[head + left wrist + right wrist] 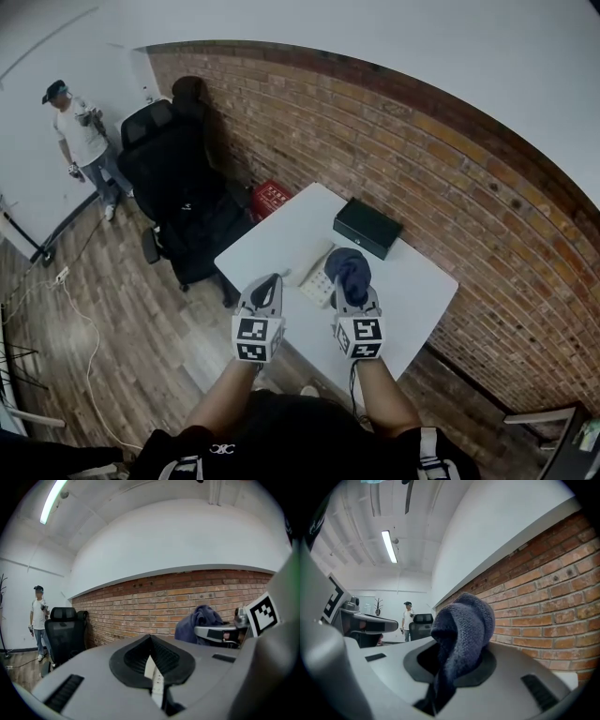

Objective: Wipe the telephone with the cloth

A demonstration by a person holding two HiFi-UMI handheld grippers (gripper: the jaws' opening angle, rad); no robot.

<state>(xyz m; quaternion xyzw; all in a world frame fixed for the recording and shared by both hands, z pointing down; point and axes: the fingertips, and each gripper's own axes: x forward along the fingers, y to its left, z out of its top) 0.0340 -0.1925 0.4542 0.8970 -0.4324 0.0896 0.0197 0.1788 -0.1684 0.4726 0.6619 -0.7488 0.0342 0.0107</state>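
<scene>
**Two claws, one cloth: the telephone sits nearer the right one**

Both claws hang over the near edge of the white surface point(281, 234), side by side and pointing away from us toward the brick wall point(441, 169). The right claw point(353, 298) is clenched on the dark blue cloth point(348, 267), which bunches up out of its tips in a thick fold. The left claw point(269, 284) is closed with nothing in it.

The telephone point(317, 283) lies flat on the surface between the two claws. From the head view its right edge disappears under the bunched cloth, so it sits just left of the right claw's tips. The left claw is a little farther off on the other side. We see its pale body and keypad angled across the surface, but we cannot make out where the handset lies.

Neither gripper view shows the telephone. Both look level across the room, so we judge that the claws are held above it and not pointed at it. The cloth does not look to be on the telephone yet, though we cannot tell the gap.

For the wipe we would tip the right claw downward and slightly left. A black box point(367, 227) stands beyond the telephone, well apart from the cloth.
</scene>
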